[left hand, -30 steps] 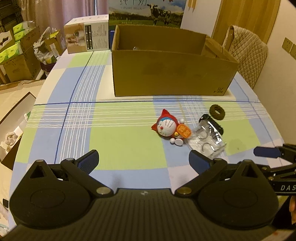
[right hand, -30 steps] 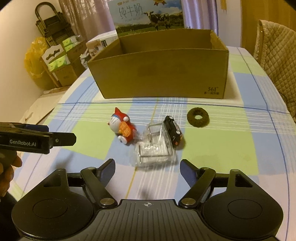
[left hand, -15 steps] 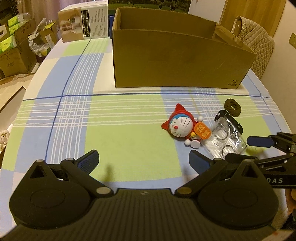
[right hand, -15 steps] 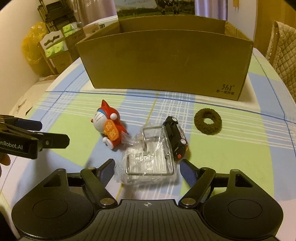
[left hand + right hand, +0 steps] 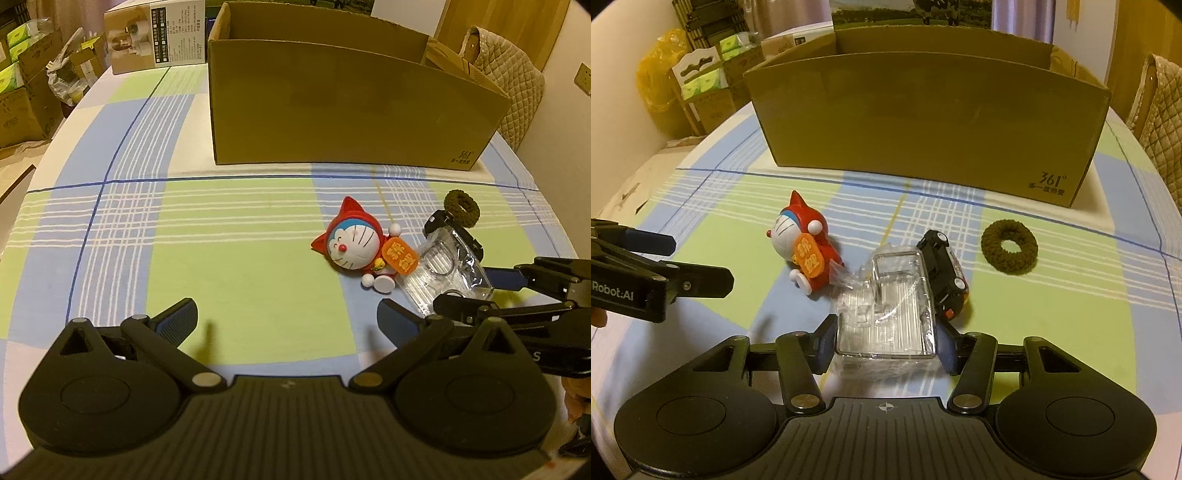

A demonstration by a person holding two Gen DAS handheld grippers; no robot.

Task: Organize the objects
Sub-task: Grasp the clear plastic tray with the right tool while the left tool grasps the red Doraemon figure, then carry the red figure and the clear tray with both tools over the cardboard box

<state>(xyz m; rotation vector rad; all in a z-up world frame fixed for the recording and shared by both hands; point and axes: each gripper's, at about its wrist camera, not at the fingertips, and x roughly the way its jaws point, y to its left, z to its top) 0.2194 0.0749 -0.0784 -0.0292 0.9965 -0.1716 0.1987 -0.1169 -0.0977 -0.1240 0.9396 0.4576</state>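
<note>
A clear plastic case point(image 5: 886, 310) lies on the checked tablecloth, and my right gripper point(image 5: 886, 345) is closing on its near end, both pads touching its sides. Against the case's right side lies a black toy car point(image 5: 945, 280). To its left a red-hooded cat figurine point(image 5: 805, 251) lies on its side. A brown hair scrunchie point(image 5: 1009, 246) rests further right. An open cardboard box point(image 5: 923, 122) stands behind them. My left gripper point(image 5: 288, 317) is open and holds nothing, low over the cloth left of the figurine point(image 5: 354, 247).
A white printed carton point(image 5: 155, 37) stands at the table's far left corner. A quilted chair back point(image 5: 509, 81) is behind the box on the right. Stacked boxes and bags point(image 5: 694, 85) sit on the floor beyond the table's left edge.
Both grippers came down and forward toward the objects. The right gripper's jaws went from wide apart to narrowed around the clear case. The left jaws stayed open.
</note>
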